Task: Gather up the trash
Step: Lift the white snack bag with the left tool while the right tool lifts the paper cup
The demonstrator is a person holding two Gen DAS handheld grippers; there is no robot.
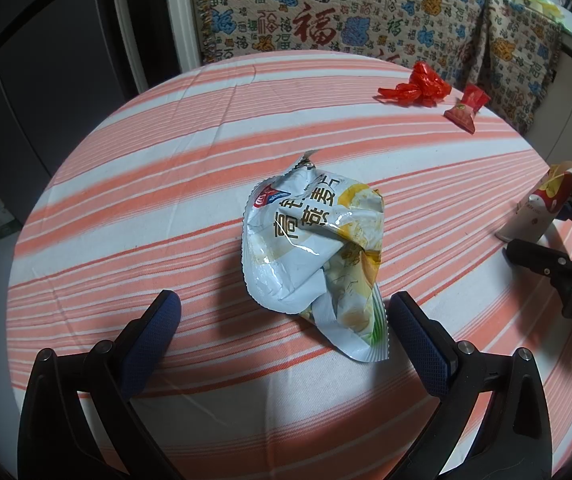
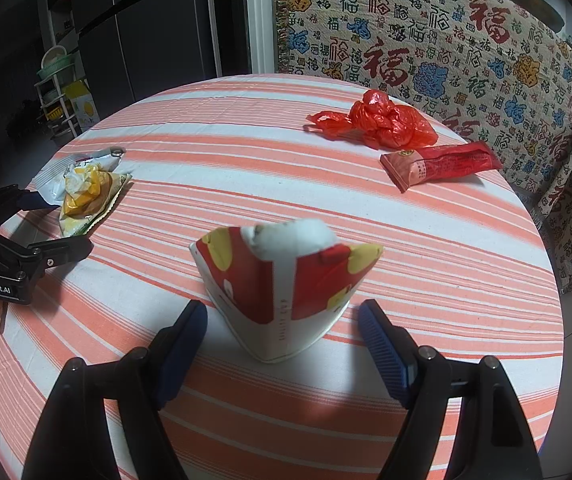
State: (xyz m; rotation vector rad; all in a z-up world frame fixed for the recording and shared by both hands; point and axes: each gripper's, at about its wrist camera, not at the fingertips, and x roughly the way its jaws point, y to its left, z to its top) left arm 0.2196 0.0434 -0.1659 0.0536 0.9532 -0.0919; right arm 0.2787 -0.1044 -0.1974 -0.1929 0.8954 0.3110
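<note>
While jaws gape, red wrapper lies crosswise, left-right.

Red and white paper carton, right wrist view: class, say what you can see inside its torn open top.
The carton stands between the open right gripper fingers. A crumpled white wad pokes out at the top. Its walls hide anything deeper inside.

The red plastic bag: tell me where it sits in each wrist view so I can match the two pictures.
Left wrist view: the red plastic bag lies upper right, near the table's far edge.
Right wrist view: it lies upper right of centre, beyond the paper cup.
Shared landmark: the red snack wrapper lies just right of it in both views.
</note>
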